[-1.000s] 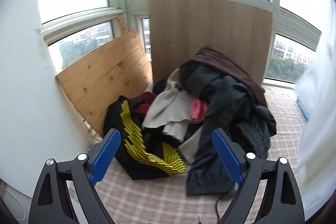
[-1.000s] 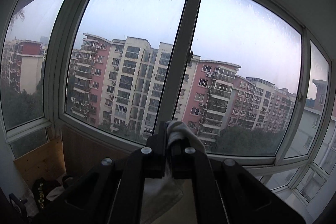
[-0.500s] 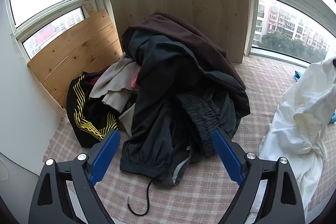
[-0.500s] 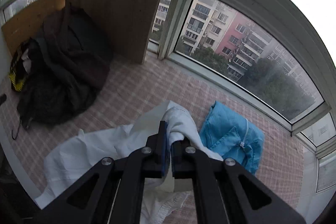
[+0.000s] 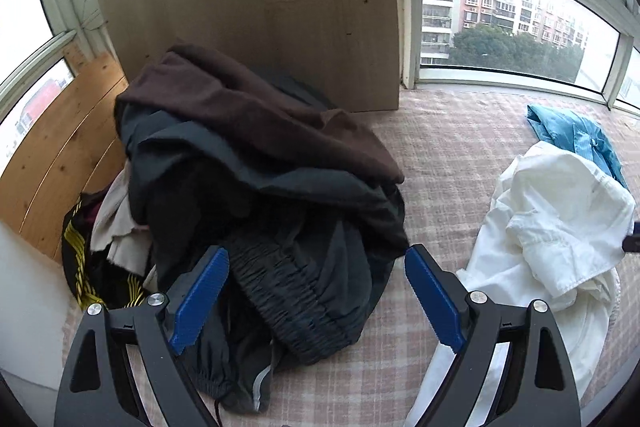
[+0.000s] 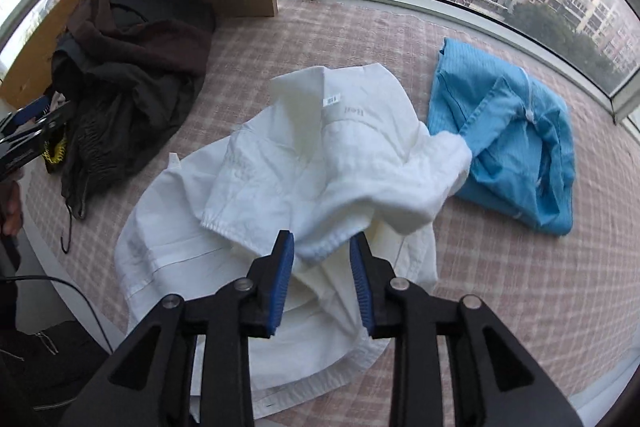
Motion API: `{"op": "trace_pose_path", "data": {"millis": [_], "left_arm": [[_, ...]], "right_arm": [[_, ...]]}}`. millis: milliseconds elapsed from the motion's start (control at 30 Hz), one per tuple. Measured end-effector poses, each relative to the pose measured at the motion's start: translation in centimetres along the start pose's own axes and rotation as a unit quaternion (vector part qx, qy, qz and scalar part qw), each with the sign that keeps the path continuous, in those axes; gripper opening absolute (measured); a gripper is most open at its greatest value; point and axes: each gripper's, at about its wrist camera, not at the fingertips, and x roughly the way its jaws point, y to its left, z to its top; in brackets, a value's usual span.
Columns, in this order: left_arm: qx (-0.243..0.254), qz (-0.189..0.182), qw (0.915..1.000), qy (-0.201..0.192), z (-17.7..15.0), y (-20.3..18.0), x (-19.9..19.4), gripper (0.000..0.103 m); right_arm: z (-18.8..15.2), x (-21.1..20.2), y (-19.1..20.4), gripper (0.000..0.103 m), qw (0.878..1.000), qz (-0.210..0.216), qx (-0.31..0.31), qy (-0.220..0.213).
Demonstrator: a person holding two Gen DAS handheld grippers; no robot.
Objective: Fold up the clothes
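Below, right tongs just opening, white shirt between, unclamped

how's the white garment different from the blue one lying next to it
The white garment lies crumpled and spread wide; the blue garment is a smaller, more compact bundle. The white one sits nearest the right gripper; the blue lies nearer the window. Both rest on the checked cloth.
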Motion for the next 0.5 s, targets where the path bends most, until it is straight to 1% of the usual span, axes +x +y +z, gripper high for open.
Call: {"op": "trace_pose_path", "data": {"millis": [67,167,200,233,300,367,433,500], "left_arm": [[0.025,0.0,0.9996,-0.009,1.7,-1.9,1.7,0.09],[0.069,0.009,0.9975,-0.01,4.4,-5.1,5.6,0.09],[0.078,0.01,0.9969,-0.005,5.1,-5.9,7.0,0.09],[0.085,0.005,0.9963,0.009,6.0,-6.7,8.9,0.09],[0.083,0.008,0.9959,0.035,7.4,-7.6,12.3,0.089],[0.09,0.046,0.9934,0.054,8.3,-7.8,16.2,0.089],[0.101,0.074,0.9886,0.084,8.4,-7.4,19.5,0.089],[0.096,0.085,0.9868,0.099,8.0,-6.0,21.2,0.089]], "right_arm": [[-1.0,-0.7,0.3,0.031,1.0,-0.004,0.012,-0.007],[-1.8,-1.0,0.6,0.032,0.999,-0.032,0.016,-0.011],[-1.9,-0.9,0.6,0.032,0.999,-0.041,0.017,-0.011],[-1.9,-0.7,0.4,0.033,0.999,-0.044,0.023,-0.008],[-1.9,0.0,-0.2,0.033,0.998,-0.045,0.043,-0.001],[-1.8,0.5,-0.8,0.033,0.997,-0.05,0.062,0.003],[-1.6,0.8,-1.3,0.033,0.996,-0.051,0.076,0.004],[-1.2,0.7,-1.9,0.033,0.995,-0.051,0.091,0.001]]}}
